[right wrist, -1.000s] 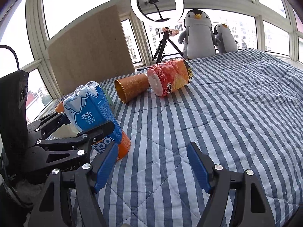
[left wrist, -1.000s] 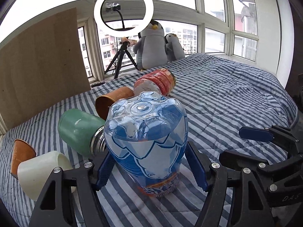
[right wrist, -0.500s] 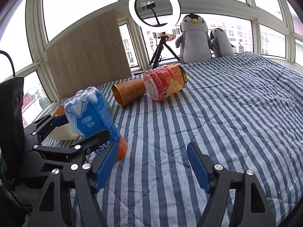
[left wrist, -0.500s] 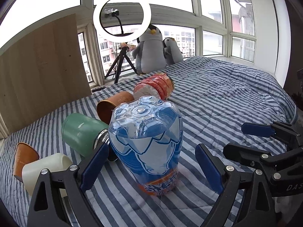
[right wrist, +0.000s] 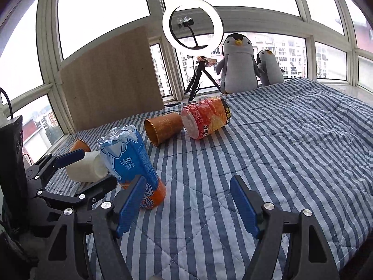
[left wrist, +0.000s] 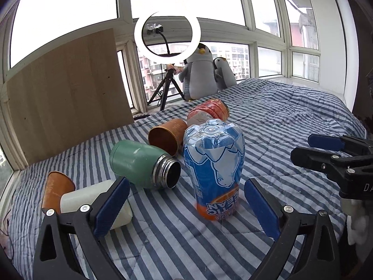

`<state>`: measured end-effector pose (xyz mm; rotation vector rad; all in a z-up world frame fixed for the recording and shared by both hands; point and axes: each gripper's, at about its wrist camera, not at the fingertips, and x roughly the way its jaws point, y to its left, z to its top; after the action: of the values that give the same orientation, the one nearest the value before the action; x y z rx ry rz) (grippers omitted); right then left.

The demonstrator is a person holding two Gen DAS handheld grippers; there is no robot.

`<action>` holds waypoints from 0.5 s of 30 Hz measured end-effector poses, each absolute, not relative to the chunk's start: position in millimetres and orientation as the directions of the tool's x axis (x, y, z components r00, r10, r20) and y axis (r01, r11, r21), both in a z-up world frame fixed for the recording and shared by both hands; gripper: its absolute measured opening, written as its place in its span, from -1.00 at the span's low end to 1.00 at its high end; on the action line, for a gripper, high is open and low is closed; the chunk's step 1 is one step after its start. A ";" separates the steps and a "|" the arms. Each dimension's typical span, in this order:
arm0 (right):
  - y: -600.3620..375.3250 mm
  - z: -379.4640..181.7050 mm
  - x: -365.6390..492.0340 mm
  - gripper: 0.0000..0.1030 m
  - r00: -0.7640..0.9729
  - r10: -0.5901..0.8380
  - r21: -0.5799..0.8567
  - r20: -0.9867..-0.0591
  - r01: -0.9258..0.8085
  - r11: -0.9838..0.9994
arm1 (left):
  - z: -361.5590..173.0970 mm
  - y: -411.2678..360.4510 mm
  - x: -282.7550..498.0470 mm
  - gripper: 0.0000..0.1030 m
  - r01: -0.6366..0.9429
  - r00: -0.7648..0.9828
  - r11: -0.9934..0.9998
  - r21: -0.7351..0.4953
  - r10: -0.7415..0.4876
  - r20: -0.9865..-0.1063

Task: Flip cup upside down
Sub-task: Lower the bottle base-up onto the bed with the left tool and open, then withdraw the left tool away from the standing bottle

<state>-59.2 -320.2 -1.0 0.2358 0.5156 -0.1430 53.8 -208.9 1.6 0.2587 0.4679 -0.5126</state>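
Note:
A blue plastic bottle (left wrist: 213,170) with a polar bear label stands upside down on the striped bed (left wrist: 291,116), orange end down. My left gripper (left wrist: 186,207) is open, and its blue pads (left wrist: 112,206) sit a little short of the bottle on either side, not touching it. My right gripper (right wrist: 187,204) is open and holds nothing; the same bottle (right wrist: 128,163) stands just left of its left finger. A brown paper cup (left wrist: 166,135) lies on its side behind the bottle, mouth toward me.
A green steel flask (left wrist: 139,163) lies open-mouthed left of the bottle. A white cup (left wrist: 93,200) and a small brown cup (left wrist: 56,191) lie at the near left. An orange bottle (right wrist: 205,119) lies beside the brown cup. Plush penguins (right wrist: 237,65) and a ring light (right wrist: 192,25) stand by the window.
My left gripper has let go of the blue bottle, opened wide and drawn back. The bottle stays standing upside down. The right gripper has hardly moved.

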 end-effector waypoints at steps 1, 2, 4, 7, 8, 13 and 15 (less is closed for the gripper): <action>-317.2 -0.3 -59.5 0.39 0.865 -0.076 0.184 -0.496 0.190 0.964 | 3.0 -201.7 50.0 0.97 0.511 0.782 0.851 0.120 -0.402 -0.477; -313.8 0.3 -59.6 0.38 0.869 -0.074 0.184 -0.489 0.185 0.965 | 4.1 -194.1 47.2 0.97 0.497 0.790 0.861 0.111 -0.396 -0.467; -305.9 1.3 -59.7 0.38 0.879 -0.080 0.178 -0.469 0.183 0.967 | 6.1 -178.2 40.8 0.99 0.467 0.808 0.880 0.083 -0.387 -0.445; -291.2 3.1 -59.6 0.39 0.902 -0.087 0.161 -0.423 0.170 0.972 | 9.5 -153.6 27.6 0.99 0.408 0.852 0.911 0.055 -0.359 -0.381; -285.9 3.3 -59.2 0.39 0.908 -0.099 0.148 -0.407 0.173 0.974 | 10.3 -147.0 22.8 0.99 0.386 0.869 0.921 0.057 -0.342 -0.357; -264.2 3.2 -58.0 0.42 0.935 -0.142 0.084 -0.324 0.178 0.980 | 14.4 -118.4 3.7 0.99 0.296 0.929 0.955 0.026 -0.281 -0.240; -260.1 2.5 -55.7 0.48 0.942 -0.148 0.064 -0.300 0.175 0.982 | 14.7 -107.6 0.2 0.99 0.272 0.940 0.962 -0.006 -0.267 -0.211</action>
<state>-55.7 -260.1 2.5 0.0902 0.2989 -0.1652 0.2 -107.6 14.7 0.0234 0.2121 -0.2750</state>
